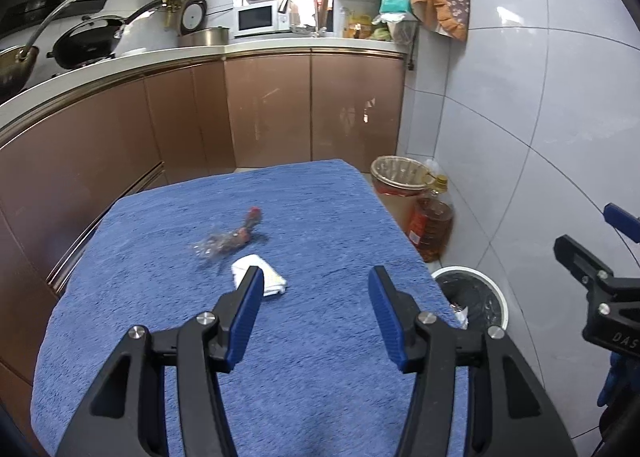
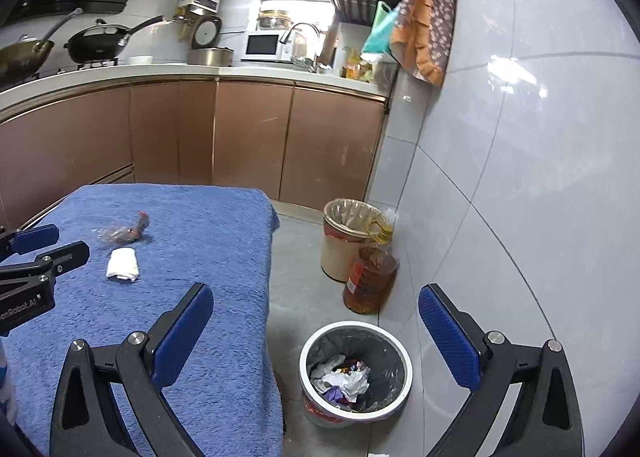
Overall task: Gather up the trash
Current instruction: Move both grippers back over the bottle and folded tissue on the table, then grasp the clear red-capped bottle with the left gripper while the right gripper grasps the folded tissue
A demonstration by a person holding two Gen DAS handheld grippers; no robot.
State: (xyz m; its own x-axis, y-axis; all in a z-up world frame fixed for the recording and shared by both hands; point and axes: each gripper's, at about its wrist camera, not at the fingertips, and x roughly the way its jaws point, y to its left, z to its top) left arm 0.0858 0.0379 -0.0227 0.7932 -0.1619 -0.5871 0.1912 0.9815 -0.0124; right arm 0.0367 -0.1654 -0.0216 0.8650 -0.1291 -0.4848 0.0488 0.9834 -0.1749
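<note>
A crumpled white tissue lies on the blue towel-covered table. Just beyond it lies a clear plastic wrapper with red bits. My left gripper is open and empty above the table, its left finger next to the tissue. My right gripper is open and empty, held high over the floor above a white-rimmed bin that holds several crumpled papers and wrappers.
A beige bin with a clear liner and an oil jug stand on the floor by the tiled wall. Brown kitchen cabinets run behind the table.
</note>
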